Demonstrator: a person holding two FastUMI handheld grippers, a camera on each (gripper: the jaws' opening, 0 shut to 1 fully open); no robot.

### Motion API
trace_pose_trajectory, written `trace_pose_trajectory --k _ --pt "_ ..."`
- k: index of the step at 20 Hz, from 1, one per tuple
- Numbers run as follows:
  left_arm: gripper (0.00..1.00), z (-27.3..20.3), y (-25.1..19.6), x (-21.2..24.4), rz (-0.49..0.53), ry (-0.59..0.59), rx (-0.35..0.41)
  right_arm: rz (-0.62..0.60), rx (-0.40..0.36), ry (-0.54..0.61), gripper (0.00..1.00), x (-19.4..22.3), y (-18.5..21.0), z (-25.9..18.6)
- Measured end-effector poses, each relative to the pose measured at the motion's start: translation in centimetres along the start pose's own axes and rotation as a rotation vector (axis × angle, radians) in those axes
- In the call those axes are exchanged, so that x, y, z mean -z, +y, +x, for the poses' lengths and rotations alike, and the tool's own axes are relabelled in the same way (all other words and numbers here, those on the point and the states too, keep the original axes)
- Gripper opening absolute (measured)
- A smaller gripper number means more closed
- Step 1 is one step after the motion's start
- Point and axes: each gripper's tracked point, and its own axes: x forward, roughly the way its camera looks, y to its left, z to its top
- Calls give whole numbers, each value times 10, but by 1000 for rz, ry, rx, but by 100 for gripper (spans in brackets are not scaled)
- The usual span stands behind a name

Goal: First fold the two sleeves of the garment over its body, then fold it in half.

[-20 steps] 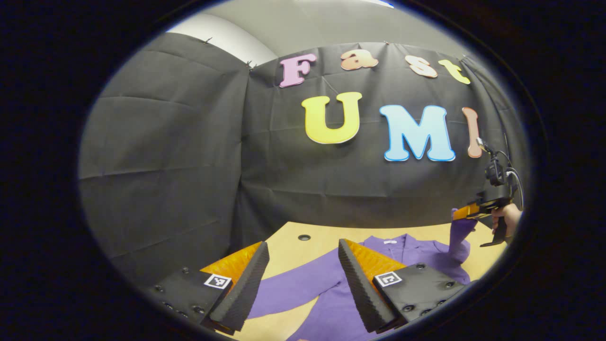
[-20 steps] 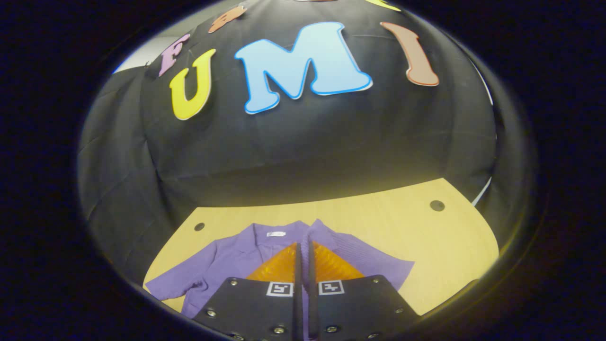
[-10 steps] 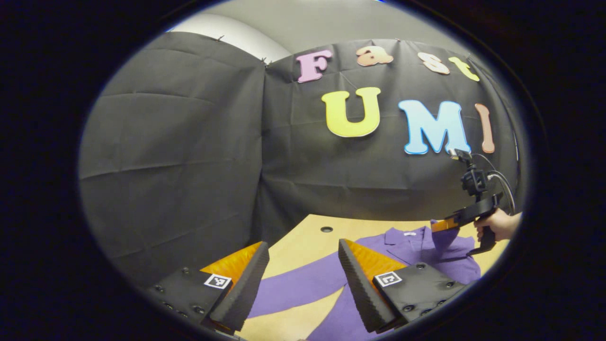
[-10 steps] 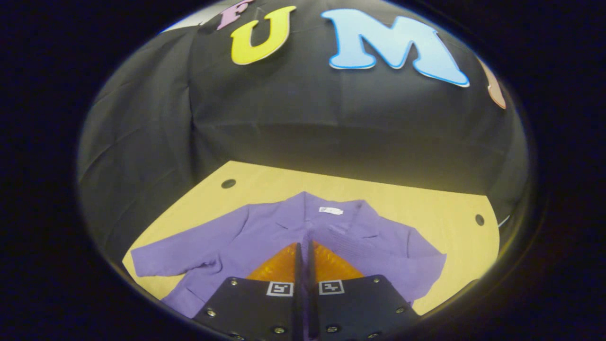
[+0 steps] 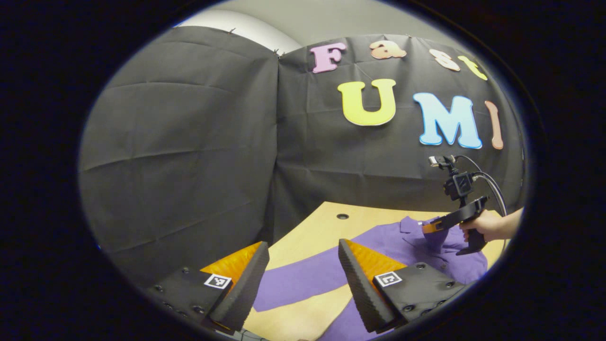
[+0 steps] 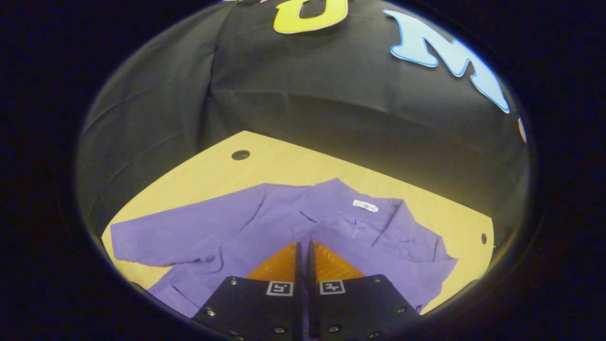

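A purple jacket (image 6: 265, 227) lies spread on the light wooden table (image 6: 293, 163), filling the lower middle of the right gripper view, collar up with a small white tag (image 6: 365, 205) at the neck. One sleeve (image 6: 175, 234) stretches flat toward the lower left of that frame. The other sleeve (image 6: 378, 258) is drawn in over the jacket's body, a strip of it running down into the right gripper (image 6: 304, 255) at the bottom centre, whose fingers are pressed together on the cloth.

In the left gripper view the same jacket (image 5: 393, 239) sits at the lower right, its outstretched sleeve (image 5: 303, 279) crossing the bottom of the frame. The left gripper (image 5: 303, 279) hangs above that sleeve with its fingers spread wide and nothing between them. At the right edge a hand (image 5: 485, 227) holds the right gripper (image 5: 433, 226) over the jacket's collar. A dark round hole (image 5: 342, 216) marks the table (image 5: 322, 227) near the black cloth wall (image 5: 189, 156).
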Motion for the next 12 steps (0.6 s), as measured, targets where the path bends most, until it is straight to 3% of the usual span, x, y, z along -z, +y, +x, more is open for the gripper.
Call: trace_pose_trajectory --k 2,4,5,6,10,12 --pt "94 3 7 5 -9 10 -8 -2 -3 -6 6 -2 4 2" --pt "94 8 12 9 -13 17 -16 11 -29 -28 13 -7 12 -2" --pt "94 11 14 12 -13 19 -20 15 -32 -42 29 -12 12 -6" --pt "94 15 16 14 -12 22 -24 16 -34 -59 33 -16 13 -10" --pt "94 30 29 34 -26 61 -65 3 8 -131 98 -34 6 -37" --pt "94 37 40 48 -46 95 -106 -4 7 -167 97 -42 7 -53"
